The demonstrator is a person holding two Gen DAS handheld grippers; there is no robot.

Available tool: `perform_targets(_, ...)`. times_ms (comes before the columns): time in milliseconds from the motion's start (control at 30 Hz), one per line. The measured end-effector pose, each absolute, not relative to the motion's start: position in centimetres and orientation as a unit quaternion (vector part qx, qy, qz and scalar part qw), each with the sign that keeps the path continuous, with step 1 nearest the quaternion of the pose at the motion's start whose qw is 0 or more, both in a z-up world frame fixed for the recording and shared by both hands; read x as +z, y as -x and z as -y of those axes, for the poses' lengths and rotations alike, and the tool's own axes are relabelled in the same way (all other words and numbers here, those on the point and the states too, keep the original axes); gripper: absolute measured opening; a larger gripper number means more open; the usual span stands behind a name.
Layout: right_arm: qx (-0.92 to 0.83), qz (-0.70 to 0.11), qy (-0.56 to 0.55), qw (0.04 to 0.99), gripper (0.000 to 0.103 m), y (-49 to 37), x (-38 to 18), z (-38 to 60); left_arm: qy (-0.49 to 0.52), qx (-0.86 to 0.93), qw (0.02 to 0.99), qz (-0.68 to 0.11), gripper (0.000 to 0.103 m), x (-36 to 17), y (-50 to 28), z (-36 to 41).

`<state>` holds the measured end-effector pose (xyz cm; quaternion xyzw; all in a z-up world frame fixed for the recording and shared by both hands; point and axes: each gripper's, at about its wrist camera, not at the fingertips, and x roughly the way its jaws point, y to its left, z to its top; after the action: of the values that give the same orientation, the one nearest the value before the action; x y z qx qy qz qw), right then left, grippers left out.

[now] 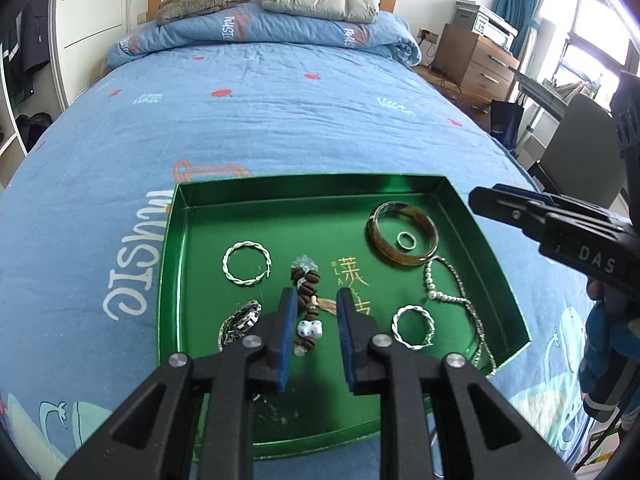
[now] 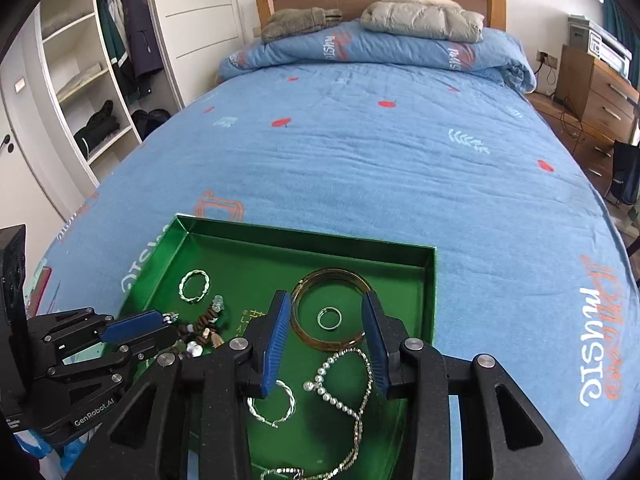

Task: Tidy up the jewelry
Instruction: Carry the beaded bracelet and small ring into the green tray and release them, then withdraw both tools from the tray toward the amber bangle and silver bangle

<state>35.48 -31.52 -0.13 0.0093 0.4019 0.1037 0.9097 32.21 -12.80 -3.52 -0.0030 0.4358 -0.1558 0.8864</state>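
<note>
A: Left claw (image 1: 317,300): jaws slightly apart, nothing clamped; the brown bead bracelet (image 1: 308,300) lies loose beneath and between its pads.

B: Right claw (image 2: 327,320): jaws apart, empty. Pearl necklace (image 2: 340,396) below it, amber bangle (image 2: 332,308) just beyond the tips with the small ring (image 2: 329,317) inside it.

A: Twisted silver hoops (image 1: 247,264) lie ahead-left of the left claw. All pieces sit in the green tray (image 1: 312,188) on the bed (image 1: 280,120).

B: Judgement: mostly done; the necklace looks untidy and may need straightening.
</note>
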Motion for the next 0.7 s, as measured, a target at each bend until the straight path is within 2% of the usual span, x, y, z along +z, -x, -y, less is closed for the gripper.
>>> perform_targets(267, 0.096, -0.347, -0.029, 0.932, 0.043, -26.8, 5.6, 32.9, 0.008, -0.164, 0.901, -0.401, 0.019, 1.9, -26.4, 11.4)
perform_targets(700, 0.095, -0.304, -0.021, 0.948, 0.047, -13.0, 9.0, 32.5, 0.008, -0.148, 0.922, -0.358, 0.021, 8.4, -17.2, 6.0)
